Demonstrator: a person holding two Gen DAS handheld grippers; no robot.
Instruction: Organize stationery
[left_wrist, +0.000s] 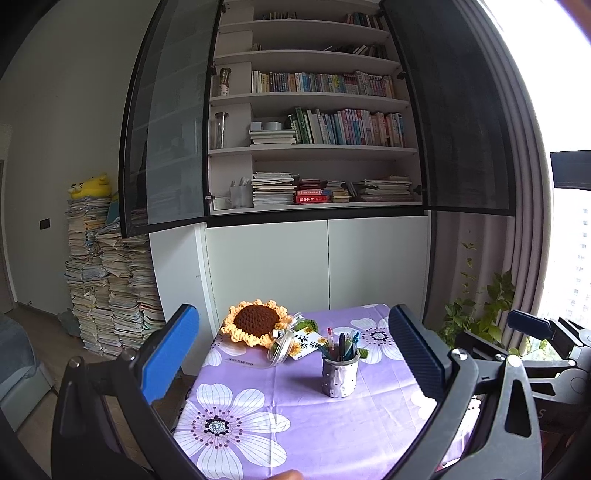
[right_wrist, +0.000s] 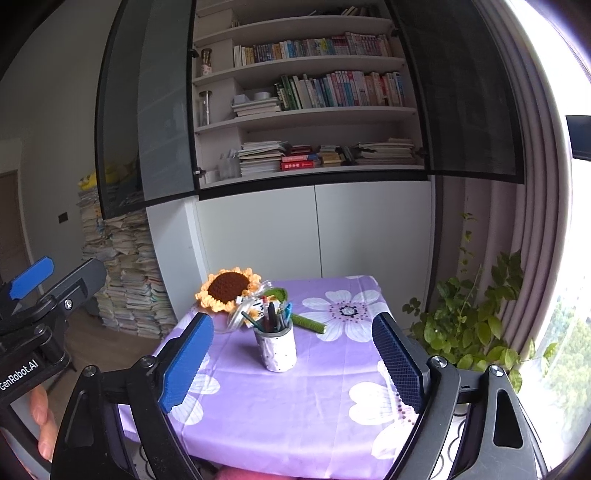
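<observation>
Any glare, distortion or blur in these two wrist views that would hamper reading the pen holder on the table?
Left wrist view: window blown out at right, shelves bowed by the fisheye, pen holder sharp with a soft shadow to its left. Right wrist view: same window glare and bowed edges, pen holder clear and evenly lit.
</observation>
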